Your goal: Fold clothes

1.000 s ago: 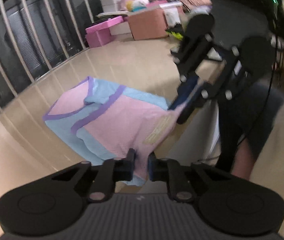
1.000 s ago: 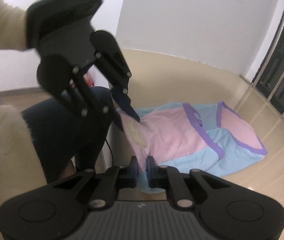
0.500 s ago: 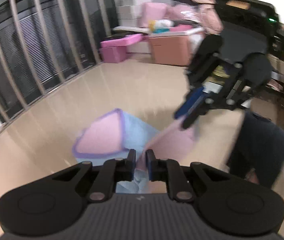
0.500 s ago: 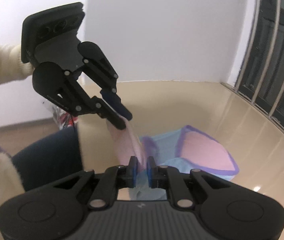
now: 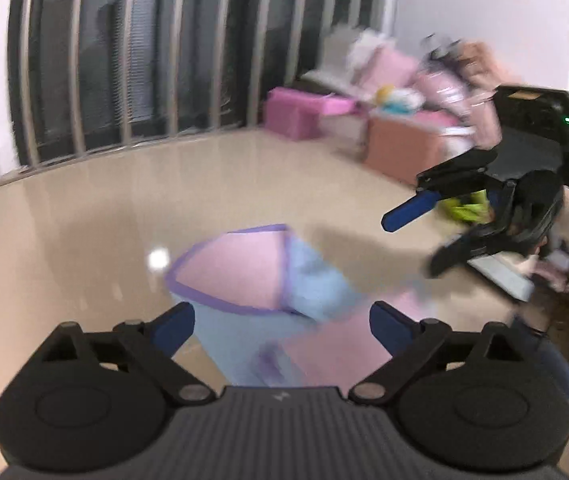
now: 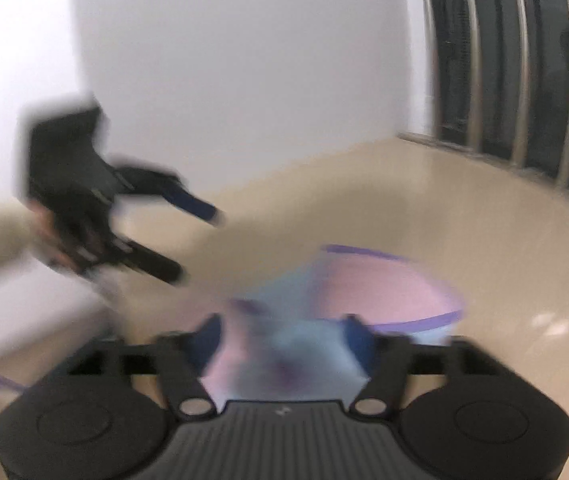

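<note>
Releasing: both grippers' jaws just opened. Left gripper [image 5: 282,326] fingers spread wide, right gripper [image 6: 282,336] likewise; nothing pinched. Garment [image 5: 244,276], pink/blue with purple trim, dropped from both grips, now on beige floor [image 5: 84,220] at 12 o'clock of each gripper, near edge blurred between fingers. Judgement: fold pass laid down; next needs regrasp.

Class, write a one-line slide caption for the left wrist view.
Both tools open above the pink-and-blue garment on the beige floor, left tool near, right tool opposite.
</note>
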Tool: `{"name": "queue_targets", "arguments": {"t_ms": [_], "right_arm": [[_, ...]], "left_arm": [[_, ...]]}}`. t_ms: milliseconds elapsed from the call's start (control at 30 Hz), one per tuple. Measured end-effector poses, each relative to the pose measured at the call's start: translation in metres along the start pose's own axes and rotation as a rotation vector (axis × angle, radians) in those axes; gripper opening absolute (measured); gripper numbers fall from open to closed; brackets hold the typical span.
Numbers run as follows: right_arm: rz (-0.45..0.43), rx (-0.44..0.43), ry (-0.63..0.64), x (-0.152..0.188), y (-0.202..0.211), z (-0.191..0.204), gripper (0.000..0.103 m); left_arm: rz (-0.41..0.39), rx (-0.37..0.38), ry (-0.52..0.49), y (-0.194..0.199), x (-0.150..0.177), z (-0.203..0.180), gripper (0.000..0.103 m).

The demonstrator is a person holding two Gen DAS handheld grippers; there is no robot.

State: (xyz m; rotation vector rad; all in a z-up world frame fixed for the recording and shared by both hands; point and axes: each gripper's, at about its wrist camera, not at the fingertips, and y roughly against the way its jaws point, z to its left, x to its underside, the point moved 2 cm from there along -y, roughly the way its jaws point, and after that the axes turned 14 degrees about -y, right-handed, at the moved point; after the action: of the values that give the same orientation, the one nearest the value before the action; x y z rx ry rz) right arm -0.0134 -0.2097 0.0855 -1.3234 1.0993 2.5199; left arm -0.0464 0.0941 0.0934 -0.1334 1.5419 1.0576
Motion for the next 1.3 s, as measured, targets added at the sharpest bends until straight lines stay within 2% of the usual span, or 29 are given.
{"name": "queue_targets", "arguments": {"t_ms": [33, 100, 167, 200, 233, 267, 300, 333, 367, 400, 433, 500, 633, 767, 833, 933, 1000, 1033, 1067, 1100, 1200, 1300], "right_arm": [[-0.013, -0.074, -0.007, 0.011, 0.009, 0.008, 0.083], [-0.034, -0.064, 0.011, 0.025, 0.008, 0.016, 0.084], [-0.017, -0.012, -0.022, 0.028, -0.013, 0.011, 0.08], [-0.006, -0.013, -0.051, 0.03, -0.02, 0.006, 0.07], [0.006, -0.016, -0.08, 0.033, -0.026, 0.001, 0.063], [0.017, -0.019, -0.11, 0.036, -0.033, -0.004, 0.048], [0.029, -0.022, -0.139, 0.038, -0.039, -0.009, 0.037], [0.04, -0.025, -0.168, 0.041, -0.045, -0.014, 0.032], [0.043, -0.028, -0.168, 0.044, -0.044, -0.011, 0.016], [0.044, -0.031, -0.164, 0.047, -0.042, -0.008, 0.009], [0.046, -0.034, -0.16, 0.05, -0.041, -0.004, 0.009], [0.032, -0.062, -0.156, 0.051, -0.031, 0.004, 0.009], [-0.043, -0.056, -0.217, 0.028, -0.02, -0.013, 0.009], [-0.037, 0.017, -0.356, 0.018, -0.036, -0.049, 0.009], [-0.006, 0.075, -0.381, 0.021, -0.051, -0.058, 0.01], [-0.006, 0.133, -0.404, 0.024, -0.063, -0.062, 0.011], [-0.007, 0.17, -0.409, 0.026, -0.069, -0.064, 0.018], [-0.006, 0.192, -0.407, 0.027, -0.071, -0.066, 0.019], [-0.014, 0.213, -0.398, 0.027, -0.073, -0.065, 0.03], [-0.021, 0.247, -0.389, 0.027, -0.073, -0.065, 0.042], [-0.067, 0.304, -0.34, 0.025, -0.057, -0.054, 0.043], [-0.17, 0.33, -0.258, 0.017, -0.038, -0.036, 0.042]], "left_arm": [[-0.013, 0.016, -0.01, 0.003, 0.007, -0.008, 0.1], [0.026, 0.021, -0.028, -0.011, 0.015, -0.018, 0.098], [0.049, 0.034, -0.015, -0.028, 0.016, -0.019, 0.09], [0.055, 0.042, 0.004, -0.036, 0.017, -0.017, 0.087], [0.064, 0.049, 0.031, -0.043, 0.019, -0.013, 0.078], [0.073, 0.064, 0.065, -0.048, 0.023, -0.009, 0.059], [0.081, 0.078, 0.098, -0.053, 0.028, -0.005, 0.047], [0.085, 0.089, 0.129, -0.055, 0.031, -0.003, 0.03], [0.079, 0.098, 0.157, -0.054, 0.033, -0.001, 0.025], [0.074, 0.105, 0.18, -0.052, 0.035, 0.0, 0.022], [0.068, 0.103, 0.184, -0.049, 0.033, 0.0, 0.018], [0.057, 0.085, 0.178, -0.044, 0.024, 0.0, 0.018], [0.011, 0.058, 0.179, -0.045, 0.0, 0.007, 0.017], [0.079, 0.015, 0.21, -0.075, -0.002, 0.021, 0.018], [0.114, -0.008, 0.226, -0.09, -0.002, 0.028, 0.019], [0.16, -0.056, 0.264, -0.104, 0.007, 0.03, 0.024], [0.162, -0.08, 0.244, -0.103, 0.01, 0.026, 0.034], [0.156, -0.109, 0.232, -0.099, 0.009, 0.024, 0.056], [0.149, -0.137, 0.219, -0.094, 0.008, 0.023, 0.074], [0.143, -0.166, 0.207, -0.089, 0.006, 0.021, 0.075], [0.065, -0.214, 0.171, -0.062, -0.003, 0.015, 0.076], [0.02, -0.17, 0.098, -0.055, -0.014, -0.004, 0.066]]}}
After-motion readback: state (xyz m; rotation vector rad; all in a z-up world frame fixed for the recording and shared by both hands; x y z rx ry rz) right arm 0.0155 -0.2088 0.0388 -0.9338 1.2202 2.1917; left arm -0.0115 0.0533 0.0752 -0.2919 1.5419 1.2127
